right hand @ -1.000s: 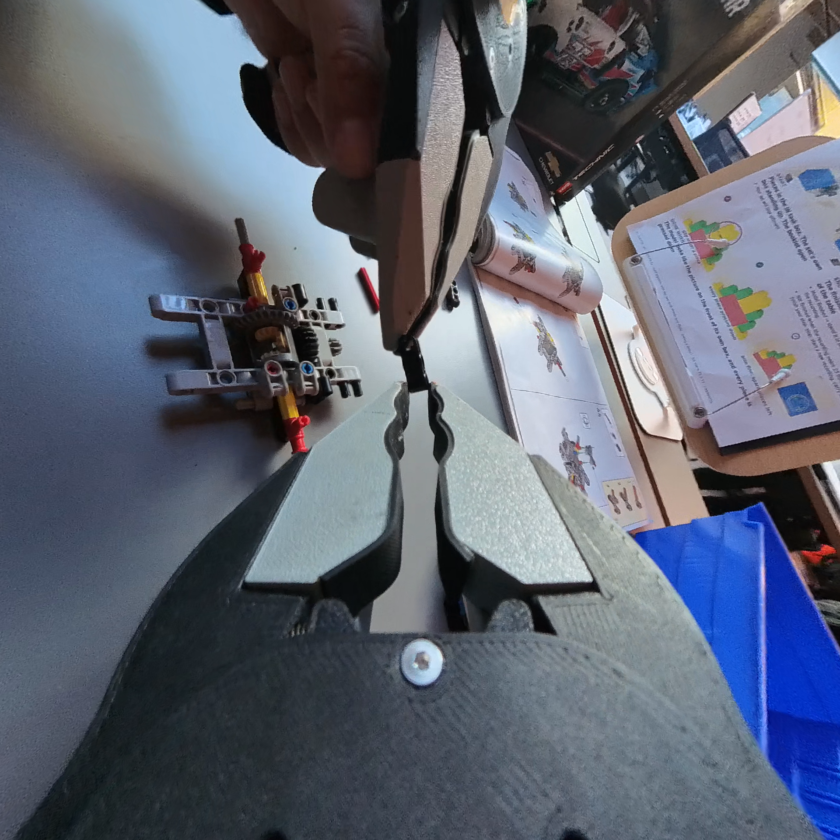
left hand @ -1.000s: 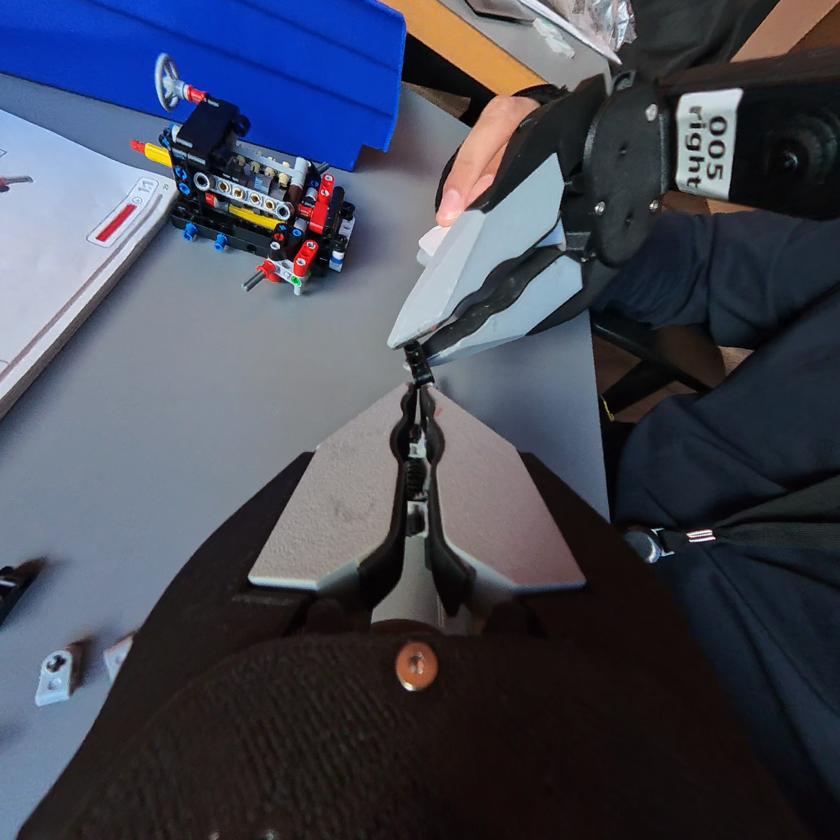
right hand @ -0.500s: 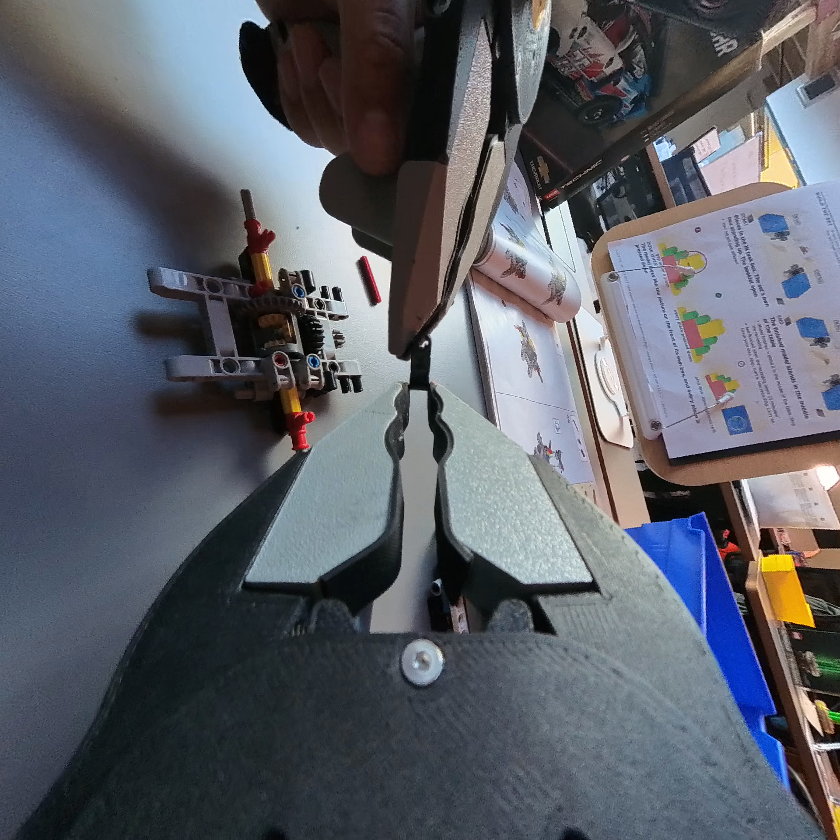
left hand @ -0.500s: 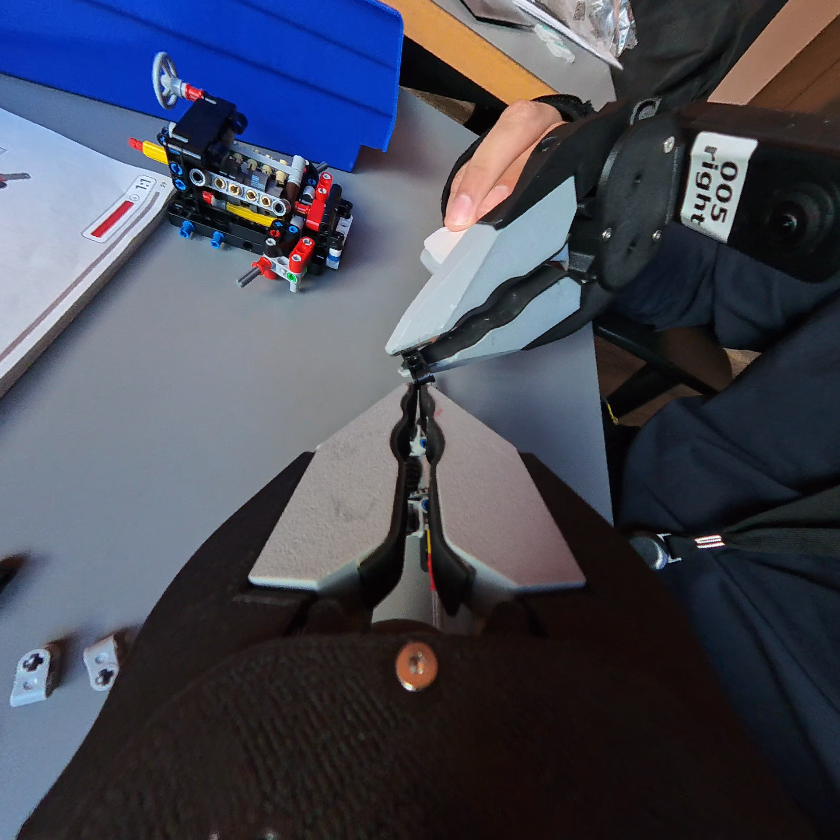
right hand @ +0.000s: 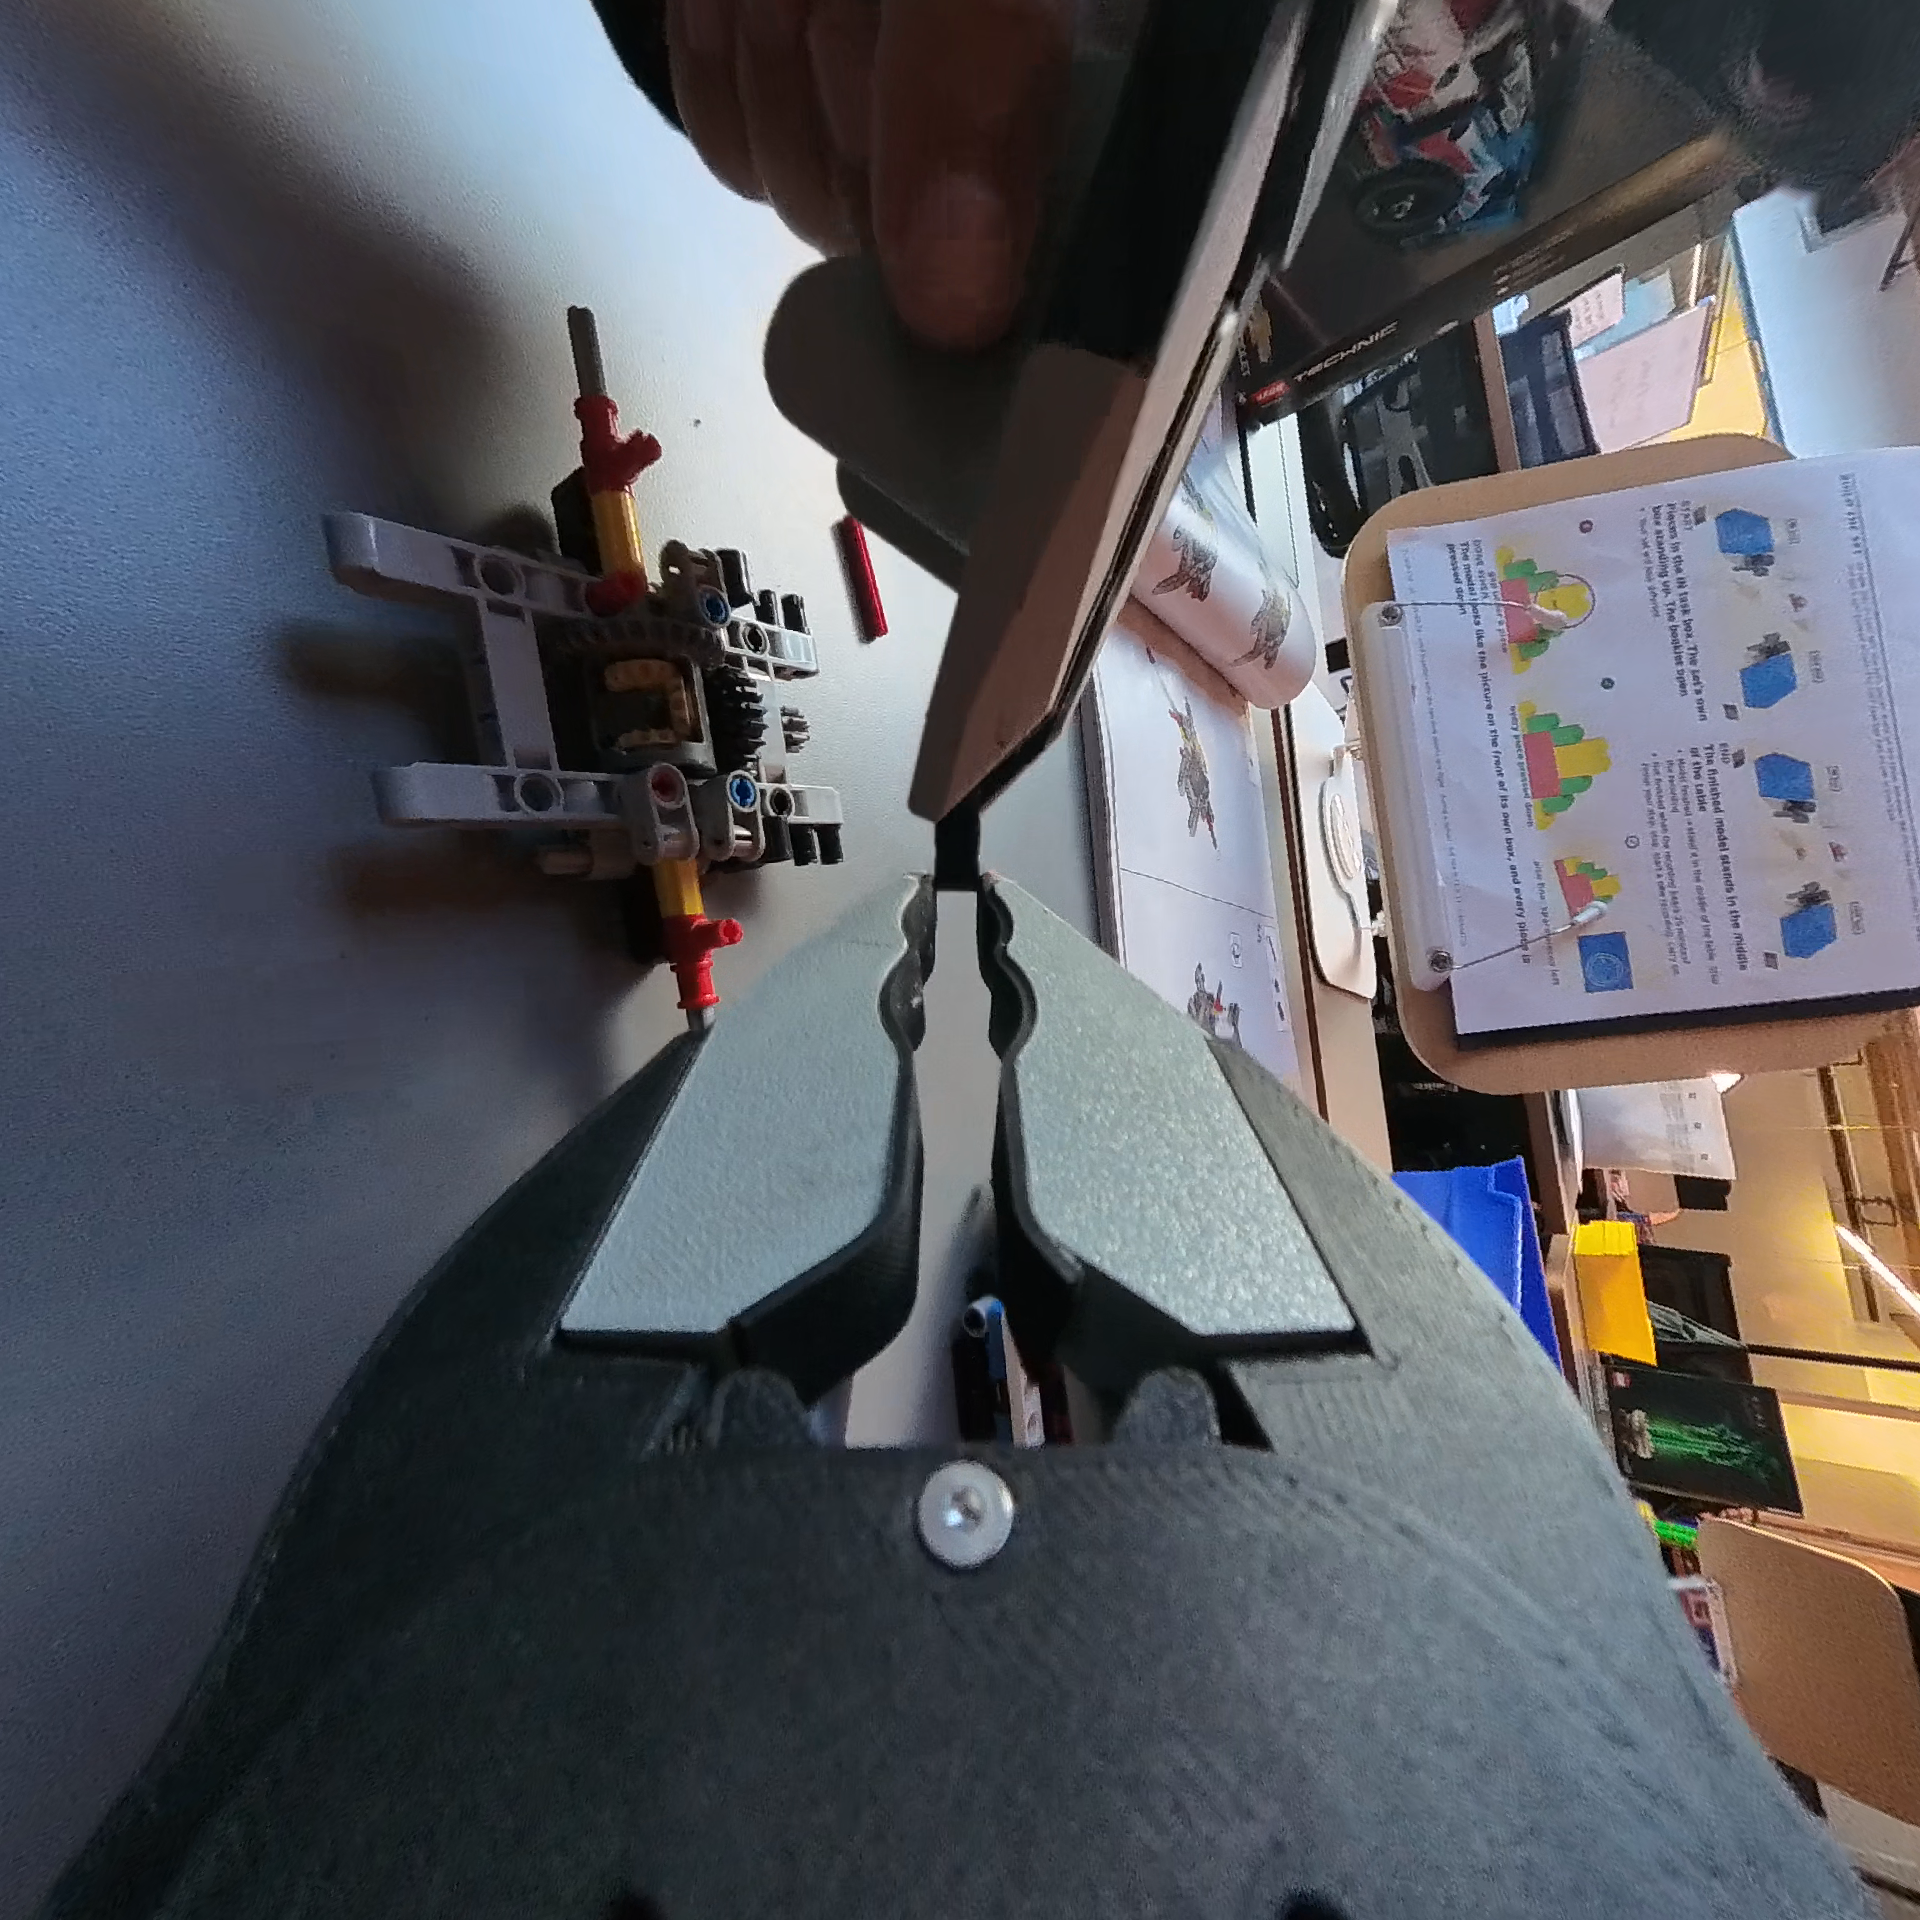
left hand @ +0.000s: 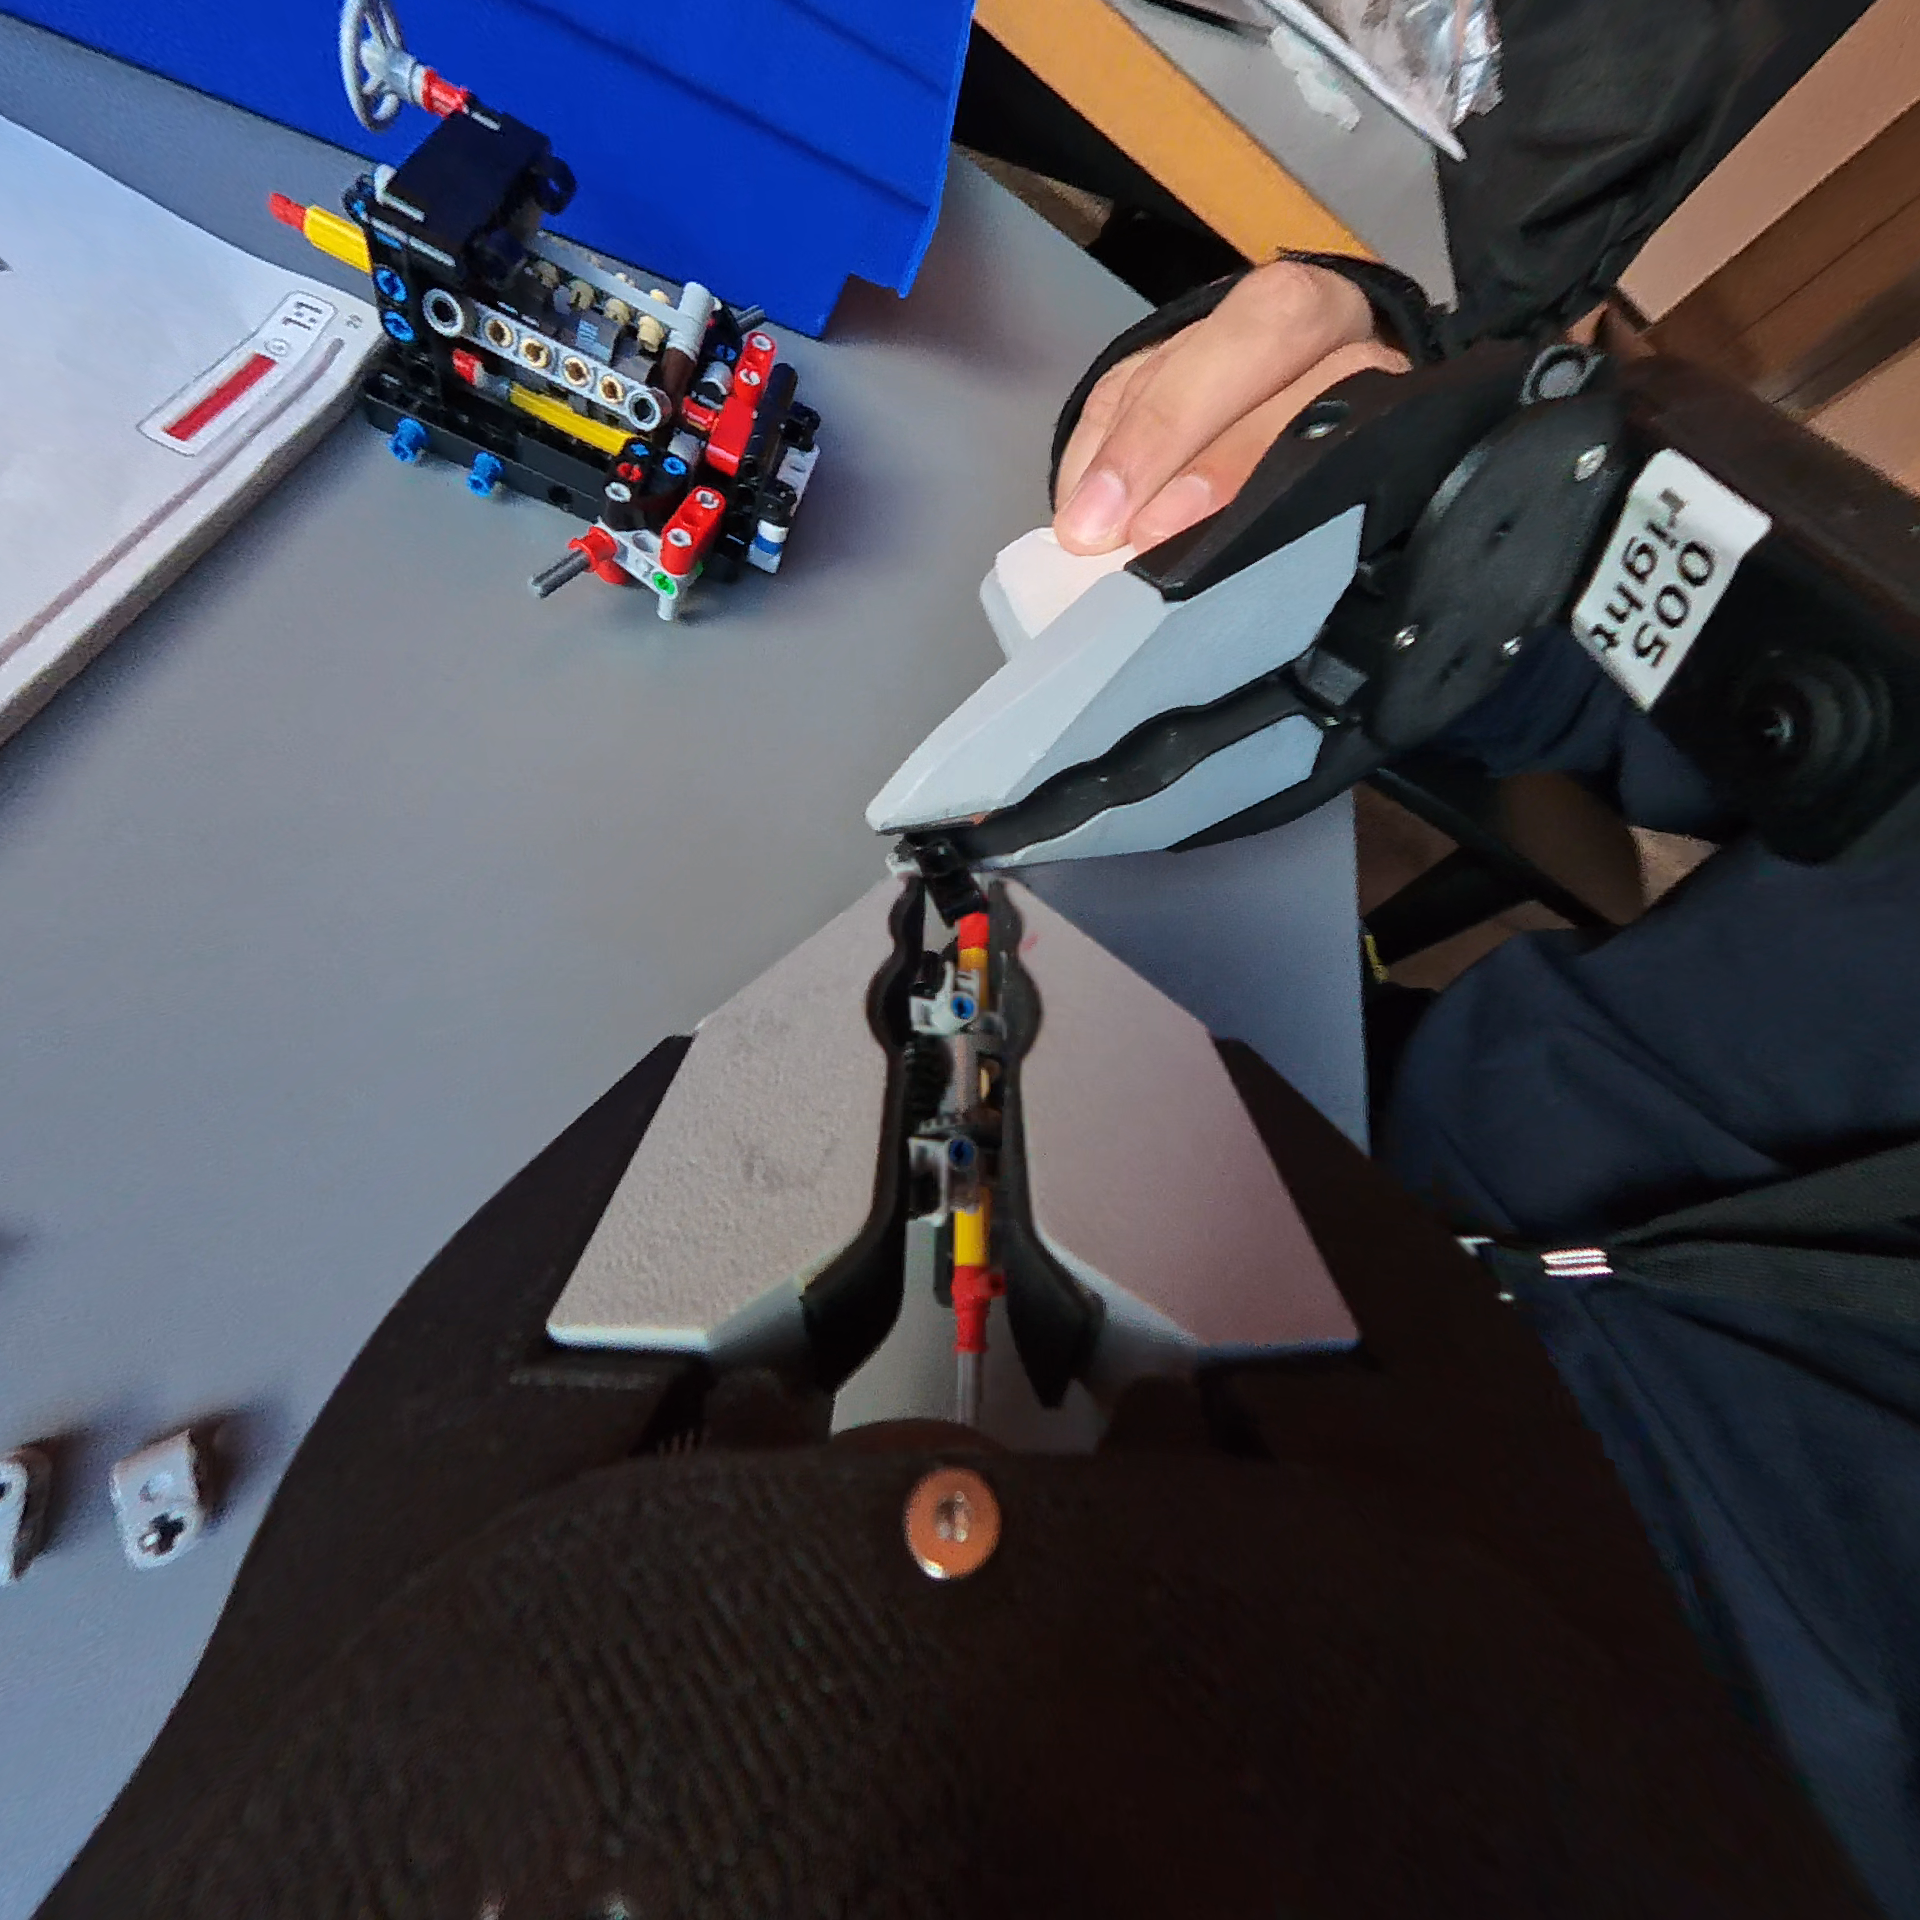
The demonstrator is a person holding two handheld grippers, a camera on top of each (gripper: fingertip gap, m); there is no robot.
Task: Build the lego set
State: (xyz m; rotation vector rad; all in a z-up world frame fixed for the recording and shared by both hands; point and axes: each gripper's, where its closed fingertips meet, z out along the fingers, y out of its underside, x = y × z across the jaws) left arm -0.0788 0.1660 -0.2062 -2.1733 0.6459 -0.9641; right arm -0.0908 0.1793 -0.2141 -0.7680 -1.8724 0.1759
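left tongs [left hand: 954, 894] now parted; small black piece [left hand: 951, 878] in right tongs [right hand: 956, 883]

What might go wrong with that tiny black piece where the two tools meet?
1. The small black piece is pinched only at the very tips of the right tool, so it might slip out and drop onto the table.
2. The left tool is slightly open right against the piece, so a small bump might twist it or knock it loose.
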